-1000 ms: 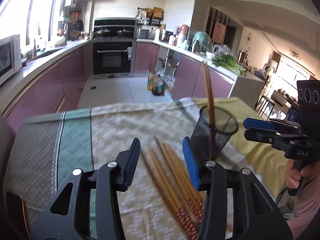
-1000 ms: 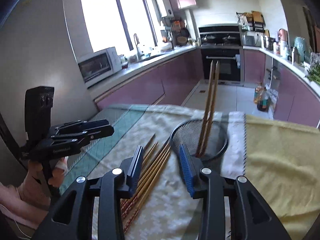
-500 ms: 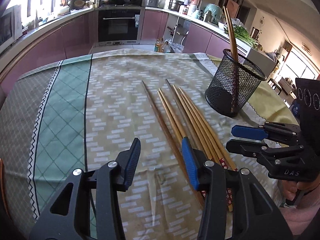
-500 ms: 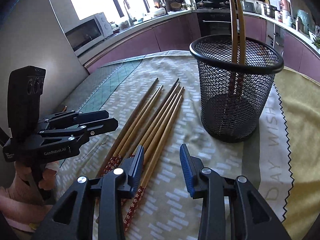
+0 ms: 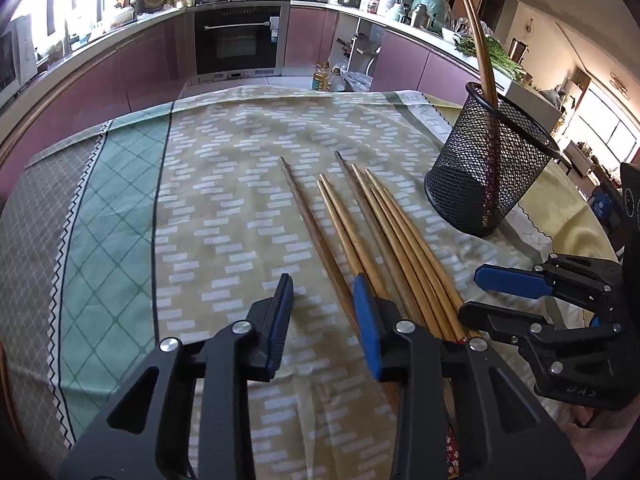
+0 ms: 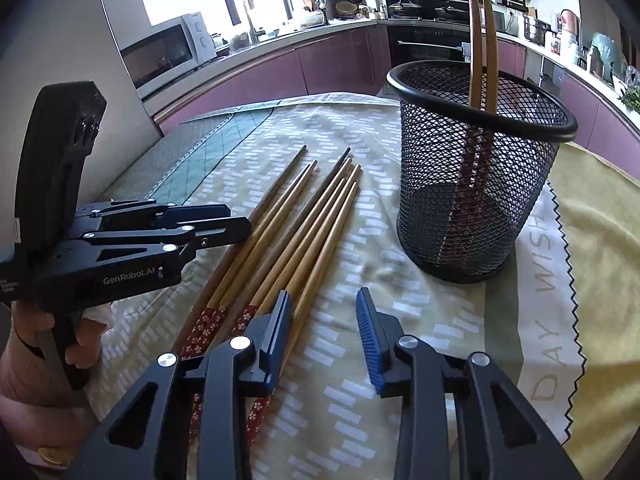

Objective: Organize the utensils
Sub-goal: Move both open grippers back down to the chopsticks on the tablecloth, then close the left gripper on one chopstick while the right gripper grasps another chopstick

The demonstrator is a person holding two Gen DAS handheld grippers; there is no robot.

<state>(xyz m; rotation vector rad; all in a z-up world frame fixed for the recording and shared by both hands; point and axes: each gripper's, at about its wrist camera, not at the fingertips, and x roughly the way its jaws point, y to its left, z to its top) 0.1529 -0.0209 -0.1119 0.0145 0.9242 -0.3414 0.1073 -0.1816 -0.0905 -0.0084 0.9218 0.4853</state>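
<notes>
Since a second ago both tongs have been brought down toward the table (image 5: pixel 240 184), so that the chopsticks (image 5: pixel 384 232) and the cup (image 5: pixel 488 176), then seen small and from higher up, now fill the middle of both views.

In the left wrist view the left tongs (image 5: pixel 324 304) are seen at the lower centre, low over the patterned cloth (image 5: pixel 120 216). Their jaws are closing but are not yet shut; the darkest, leftmost chopstick is seen running through the gap, and no pad is seen pressing on it. The right-hand blue pad is laid over the next sticks of the row. The right tongs (image 5: pixel 480 292) are seen at the right edge, reaching in sideways just beside the chopsticks' thick ends.

In the right wrist view the right tongs (image 6: pixel 324 312) are found at the lower centre. Their jaws are likewise closing, and only bare cloth is seen between them; the left-hand pad is set just beside the outermost stick. The left tongs (image 6: pixel 224 224) are seen at the left, held by a hand (image 6: pixel 60 344), their tips over the far side of the row.

The loose chopsticks are laid side by side in a row on the cloth, tips toward the upper part of the frame, red flowered ends toward the bottom. The black mesh cup is stood upright to the right of the row, a little apart from it. Two chopsticks (image 6: pixel 480 40) are stood in it, leaning against its far rim.
</notes>
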